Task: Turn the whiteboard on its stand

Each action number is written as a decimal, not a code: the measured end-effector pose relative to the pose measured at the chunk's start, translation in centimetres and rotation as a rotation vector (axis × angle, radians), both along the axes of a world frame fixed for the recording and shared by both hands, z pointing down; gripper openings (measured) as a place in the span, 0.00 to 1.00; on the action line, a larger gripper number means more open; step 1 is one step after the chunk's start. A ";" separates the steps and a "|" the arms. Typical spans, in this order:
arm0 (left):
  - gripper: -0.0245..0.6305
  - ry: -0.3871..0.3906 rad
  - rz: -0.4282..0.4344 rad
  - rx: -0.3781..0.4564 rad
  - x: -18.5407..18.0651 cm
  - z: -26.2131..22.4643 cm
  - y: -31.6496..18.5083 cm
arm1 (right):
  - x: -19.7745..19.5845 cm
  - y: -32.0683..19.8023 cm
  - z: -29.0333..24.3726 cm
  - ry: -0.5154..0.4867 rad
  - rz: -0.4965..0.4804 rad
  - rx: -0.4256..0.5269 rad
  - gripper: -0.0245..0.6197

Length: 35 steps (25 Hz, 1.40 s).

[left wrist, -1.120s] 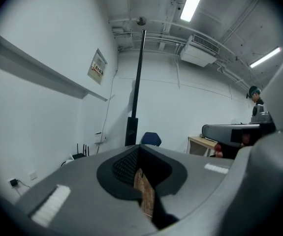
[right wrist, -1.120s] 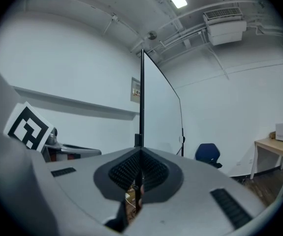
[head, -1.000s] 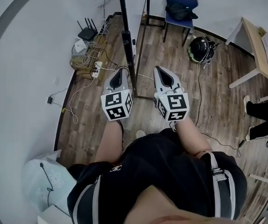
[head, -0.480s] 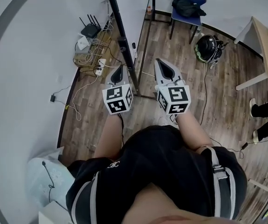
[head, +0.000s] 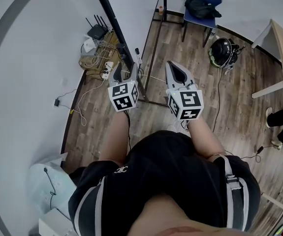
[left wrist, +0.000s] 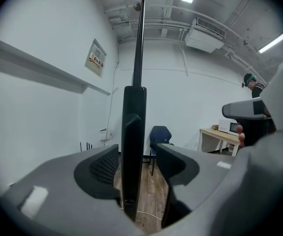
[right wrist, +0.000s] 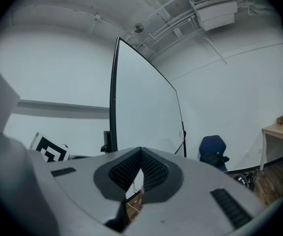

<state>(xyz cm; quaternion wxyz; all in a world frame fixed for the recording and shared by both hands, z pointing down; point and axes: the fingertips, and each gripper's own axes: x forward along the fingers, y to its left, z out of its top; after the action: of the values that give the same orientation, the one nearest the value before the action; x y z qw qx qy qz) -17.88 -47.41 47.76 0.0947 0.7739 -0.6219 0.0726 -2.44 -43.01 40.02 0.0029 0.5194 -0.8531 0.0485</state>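
Between the just-opened jaws of the left gripper (left wrist: 135,154), the whiteboard's black upright (left wrist: 134,113).

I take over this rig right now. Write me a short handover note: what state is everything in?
Left tool: jaws have just been opening. They are open now, with the black upright bar of the stand between them, not gripped.
Right tool: shut, empty, apart from the bar.
White whiteboard with black frame: upright on its stand, ahead of both tools.
Done: left tool set around the bar.
Left: close on it and turn the board.
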 end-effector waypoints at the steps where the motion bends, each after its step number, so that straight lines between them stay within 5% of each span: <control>1: 0.38 -0.005 -0.008 -0.002 0.0 0.2 -0.5 | 0.4 -0.1 0.1 -0.001 0.002 -0.001 0.03; 12: 0.34 -0.047 -0.129 0.039 -0.8 0.7 -3.7 | 4.9 -0.8 1.1 0.003 0.044 -0.025 0.03; 19: 0.33 -0.043 -0.127 0.028 -0.6 0.6 -3.4 | 6.7 -1.0 1.9 -0.018 0.040 -0.057 0.03; 35: 0.33 -0.036 -0.138 0.065 -1.7 0.5 0.5 | 3.8 -1.8 4.8 0.003 -0.160 -0.122 0.03</control>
<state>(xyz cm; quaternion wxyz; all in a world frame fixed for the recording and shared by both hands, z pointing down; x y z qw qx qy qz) -19.59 -46.93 48.24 0.0632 0.7306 -0.6772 0.0594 1.32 -44.78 44.83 0.0396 0.4485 -0.8874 0.0993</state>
